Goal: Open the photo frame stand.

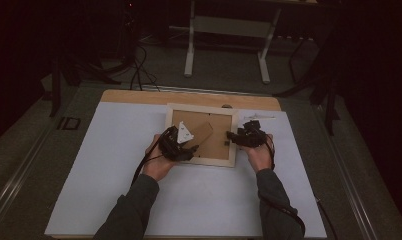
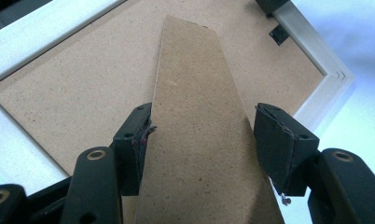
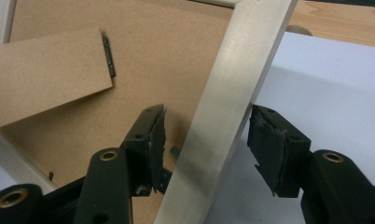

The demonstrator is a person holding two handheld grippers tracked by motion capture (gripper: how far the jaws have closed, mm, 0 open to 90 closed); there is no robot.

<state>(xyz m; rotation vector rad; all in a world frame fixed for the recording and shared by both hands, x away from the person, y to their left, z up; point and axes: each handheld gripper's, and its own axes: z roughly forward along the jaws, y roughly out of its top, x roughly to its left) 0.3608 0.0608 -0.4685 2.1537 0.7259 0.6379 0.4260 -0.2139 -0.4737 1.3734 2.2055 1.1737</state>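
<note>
A pale wooden picture frame [image 1: 201, 108] lies face down on the white mat, its brown backing board [image 2: 83, 79] up. A tapered brown stand [image 1: 204, 132] is hinged to the backing and rises toward my left gripper [image 1: 191, 149]. In the left gripper view the stand [image 2: 199, 93] runs between the jaws of that gripper [image 2: 199, 135], whose pads close on its two long edges. My right gripper [image 1: 231, 135] is at the frame's right side. Seen from its own camera, this gripper [image 3: 206, 140] stands open astride the frame's rail [image 3: 232, 84], with a gap at each pad.
The white mat [image 1: 189, 200] covers most of a wooden table, whose bare edge [image 1: 139, 96] shows at the back. A small black tab [image 2: 279, 33] sits on the backing near the frame's corner. Beyond the table are a stand's white legs [image 1: 190, 55] and floor cables [image 1: 139, 70].
</note>
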